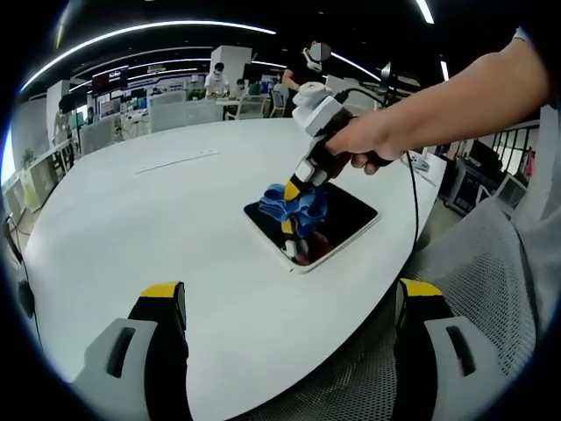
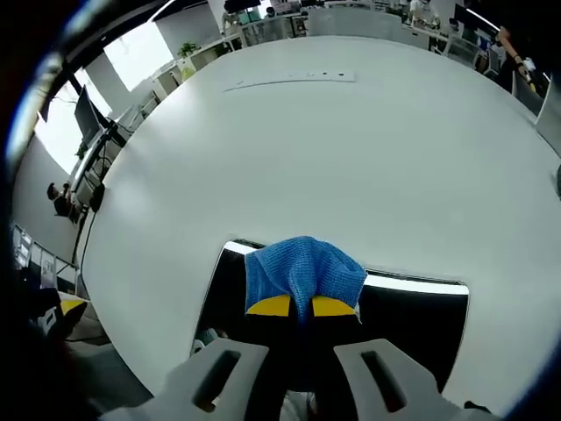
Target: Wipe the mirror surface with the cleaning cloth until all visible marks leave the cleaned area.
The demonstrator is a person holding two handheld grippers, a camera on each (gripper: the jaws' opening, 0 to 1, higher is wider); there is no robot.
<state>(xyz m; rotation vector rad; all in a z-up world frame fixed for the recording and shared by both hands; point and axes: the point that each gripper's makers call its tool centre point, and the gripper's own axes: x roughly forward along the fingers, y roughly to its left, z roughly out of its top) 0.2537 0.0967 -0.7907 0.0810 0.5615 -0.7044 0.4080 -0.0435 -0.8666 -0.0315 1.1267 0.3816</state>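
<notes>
Right gripper (image 1: pixel 294 197), hand (image 1: pixel 368 149) angling it downward, is clamping blue cleaning cloth (image 2: pixel 302 267) against mirror (image 1: pixel 351 215); left gripper (image 1: pixel 289 346) is hovering agape, gripping nothing.

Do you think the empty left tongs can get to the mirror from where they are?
Probably yes. The left tongs are open and hold nothing, and bare table lies between them and the mirror. But the right tongs press the blue cloth on its middle, so only the edges look free.
</notes>
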